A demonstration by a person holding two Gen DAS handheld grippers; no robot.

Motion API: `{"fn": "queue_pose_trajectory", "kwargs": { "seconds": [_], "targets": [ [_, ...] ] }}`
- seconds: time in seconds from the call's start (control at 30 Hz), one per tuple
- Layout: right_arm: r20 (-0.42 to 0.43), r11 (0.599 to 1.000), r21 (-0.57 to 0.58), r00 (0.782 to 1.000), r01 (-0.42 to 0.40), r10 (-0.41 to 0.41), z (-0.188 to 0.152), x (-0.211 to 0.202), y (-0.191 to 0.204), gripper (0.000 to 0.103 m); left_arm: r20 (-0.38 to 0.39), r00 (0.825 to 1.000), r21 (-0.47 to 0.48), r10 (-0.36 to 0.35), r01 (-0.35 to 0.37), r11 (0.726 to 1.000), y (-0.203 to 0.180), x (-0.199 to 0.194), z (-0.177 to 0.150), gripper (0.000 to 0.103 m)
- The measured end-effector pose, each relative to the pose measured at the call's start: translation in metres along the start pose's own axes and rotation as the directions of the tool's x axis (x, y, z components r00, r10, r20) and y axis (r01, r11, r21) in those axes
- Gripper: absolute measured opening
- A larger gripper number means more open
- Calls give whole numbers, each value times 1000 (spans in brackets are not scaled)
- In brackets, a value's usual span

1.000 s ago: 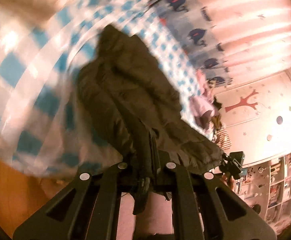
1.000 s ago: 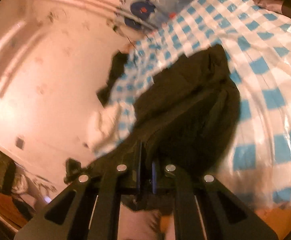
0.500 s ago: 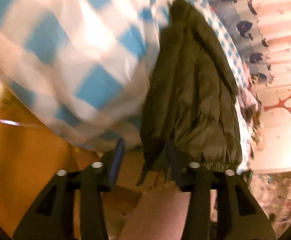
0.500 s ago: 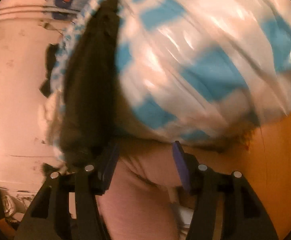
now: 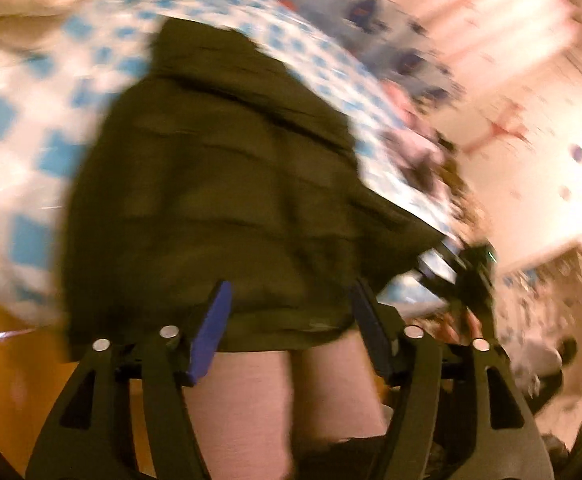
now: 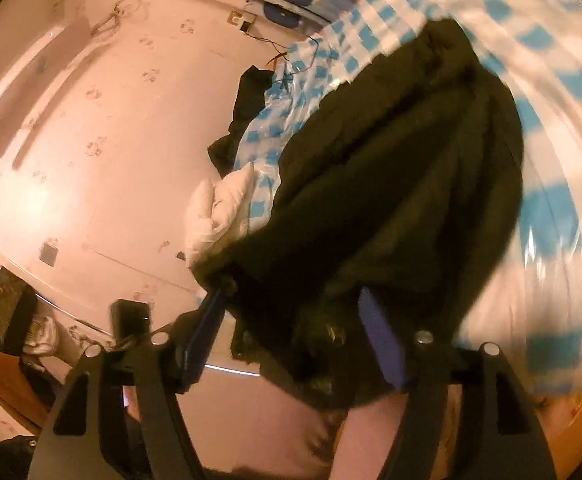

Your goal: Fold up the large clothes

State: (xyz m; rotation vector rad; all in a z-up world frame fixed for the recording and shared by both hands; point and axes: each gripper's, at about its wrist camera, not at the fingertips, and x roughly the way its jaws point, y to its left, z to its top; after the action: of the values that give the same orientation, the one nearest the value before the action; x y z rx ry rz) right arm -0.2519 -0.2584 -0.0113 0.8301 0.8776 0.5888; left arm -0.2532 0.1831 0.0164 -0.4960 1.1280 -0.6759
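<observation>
Dark olive, padded fabric fills the middle of both views: the jacket (image 5: pixel 219 184) lies on a bed spread with a blue-and-white checked cover (image 5: pixel 23 152), its long axis running away from the tongs, the near hem hanging over the bed's edge and the narrower far end pointing up the bed. In the left wrist view the checked cover spreads to the left of the left gripper (image 5: pixel 291 320), the jacket sits straight ahead, and its hem ends just at the level of the blue pads (image 5: pixel 211 332). The jaws have just been opening and now stand wide apart, holding nothing; the hem hangs between them without either pad pressing on it. To the right, only this view shows a blurred wall with a red tree figure (image 5: pixel 503 128) and the other tong's black body below it. In the right wrist view a pink wall and a white bundle (image 6: pixel 219 208) lie to the left of the right gripper (image 6: pixel 295 340), seen nowhere in the other view. Its jaws have likewise just been opening and gape wide; the jacket's dark hem droops between the pads, loose and ungripped, with checked cover to the right.
</observation>
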Motion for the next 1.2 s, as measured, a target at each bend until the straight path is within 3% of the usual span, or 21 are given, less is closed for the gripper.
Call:
{"fn": "queue_pose_trajectory", "kwargs": {
  "seconds": [0.07, 0.13, 0.27, 0.37, 0.47, 0.53, 0.7, 0.87, 1.07, 1.13, 1.2],
  "targets": [
    [-2, 999, -18, 999, 48, -48, 7, 0, 3, 67, -78, 992, 33, -101, 104, 994, -28, 33, -8, 64],
    [-8, 998, -23, 998, 67, -67, 10, -1, 1, 67, -159, 970, 50, -183, 193, 980, -51, 68, -17, 64],
    [-27, 971, -79, 973, 228, -230, 9, 0, 1, 67, -266, 947, 106, -181, 215, 971, -88, 124, -36, 64],
    [-40, 965, -118, 970, 234, -240, 4, 0, -1, 67, -297, 934, 92, -198, 234, 968, -102, 155, -37, 64],
    [-44, 973, -120, 978, 198, -205, 5, -2, -5, 67, -295, 943, 83, -155, 187, 979, -97, 179, -26, 64],
    [-49, 973, -117, 977, 200, -206, 5, -4, -4, 67, -262, 958, 65, -116, 138, 988, -94, 188, -14, 64],
    [-75, 938, -123, 939, 324, -335, -11, -9, -12, 67, -190, 975, -4, -118, 119, 993, -80, 187, 15, 64],
    [-86, 935, -129, 935, 332, -344, -44, -3, -22, 71, -188, 978, 21, -92, 98, 995, -88, 186, 25, 64],
    [36, 934, -68, 936, 352, -350, -53, 5, -31, 69, -196, 976, 33, -90, 98, 995, -99, 194, 27, 64],
    [44, 936, -67, 938, 346, -344, -51, 7, -34, 16, -197, 976, 32, -92, 100, 994, -102, 194, 26, 64],
    [47, 935, -82, 938, 345, -342, -50, 1, -31, 13, -199, 975, 39, -96, 105, 994, -105, 194, 25, 64]
  ]
}}
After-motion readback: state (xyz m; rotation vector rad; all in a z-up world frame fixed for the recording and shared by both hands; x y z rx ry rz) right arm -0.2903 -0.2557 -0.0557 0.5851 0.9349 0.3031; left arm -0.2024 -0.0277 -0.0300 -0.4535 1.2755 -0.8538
